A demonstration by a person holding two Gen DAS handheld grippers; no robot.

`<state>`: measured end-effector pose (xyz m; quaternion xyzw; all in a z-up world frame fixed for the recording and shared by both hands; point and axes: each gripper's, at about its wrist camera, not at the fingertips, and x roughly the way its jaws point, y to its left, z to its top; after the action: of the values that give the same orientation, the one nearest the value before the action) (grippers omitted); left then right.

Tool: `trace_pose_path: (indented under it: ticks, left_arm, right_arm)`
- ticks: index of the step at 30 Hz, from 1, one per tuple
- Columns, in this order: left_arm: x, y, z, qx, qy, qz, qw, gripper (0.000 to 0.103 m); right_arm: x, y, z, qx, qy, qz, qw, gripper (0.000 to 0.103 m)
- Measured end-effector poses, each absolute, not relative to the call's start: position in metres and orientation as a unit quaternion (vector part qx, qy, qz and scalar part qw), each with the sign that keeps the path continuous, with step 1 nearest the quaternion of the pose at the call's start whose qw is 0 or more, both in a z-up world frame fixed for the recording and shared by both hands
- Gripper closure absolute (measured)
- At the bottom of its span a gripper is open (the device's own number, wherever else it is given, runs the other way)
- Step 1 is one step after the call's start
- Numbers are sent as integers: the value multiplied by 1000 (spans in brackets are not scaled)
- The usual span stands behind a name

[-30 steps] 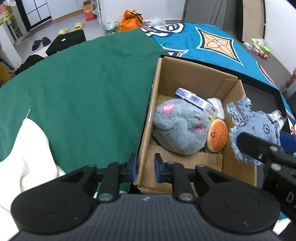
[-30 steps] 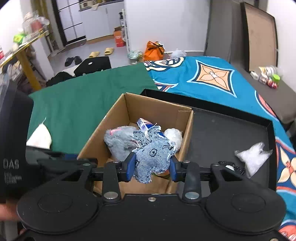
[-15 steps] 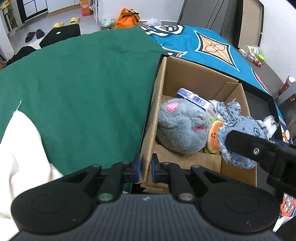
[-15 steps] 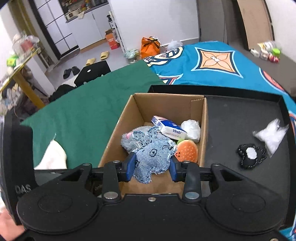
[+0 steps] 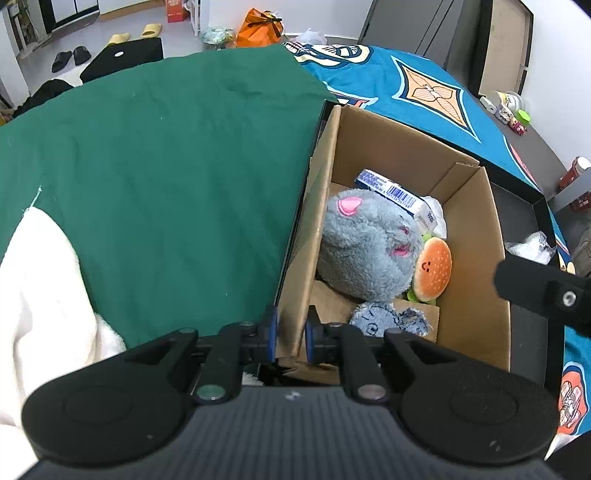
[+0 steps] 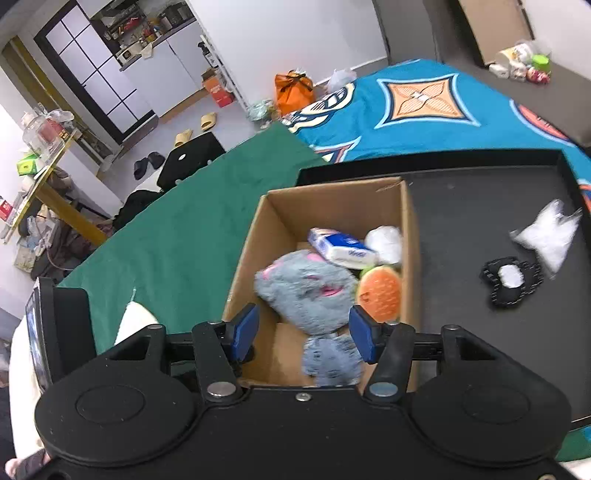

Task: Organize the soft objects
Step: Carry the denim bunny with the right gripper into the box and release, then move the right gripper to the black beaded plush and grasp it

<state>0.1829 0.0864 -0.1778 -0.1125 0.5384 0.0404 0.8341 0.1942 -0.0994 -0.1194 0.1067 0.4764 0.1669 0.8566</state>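
Inside the cardboard box [image 6: 410, 236], at its near end, your denim plush [image 6: 330, 356] lies against the grey mouse plush [image 6: 306, 291], beside the burger toy [image 6: 380, 293]. Your right claw [image 6: 303, 338] hangs released above it. Your left claw [image 5: 290, 338] is clenched on the box's near-left wall.

Setting: a home, lived-in room. My cameras take in slippers [image 6: 195, 127] on a pale floor, white cabinets [image 6: 162, 74] behind a black-framed glass door [image 6: 92, 70], an orange bag [image 5: 260, 26], and a patterned blue spread [image 6: 424, 107] beside green cloth [image 5: 166, 147].
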Motion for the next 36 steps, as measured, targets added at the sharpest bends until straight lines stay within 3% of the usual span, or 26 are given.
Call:
trace_pose_path:
  ticks: [7, 12, 24, 36]
  left_arm:
    - [180, 80, -173, -96, 535, 48, 838, 85]
    - [178, 71, -169, -68, 529, 57, 844, 69]
    - [177, 46, -162, -11, 526, 81, 847, 49]
    - [184, 33, -166, 23, 534, 113, 838, 46]
  right_arm:
    - [185, -122, -115, 71, 450, 149, 878, 42]
    - [182, -140, -118, 69, 435, 148, 885, 36]
    - [181, -183, -143, 57, 413, 135, 899, 20]
    - [206, -215, -182, 45, 395, 159, 904, 16]
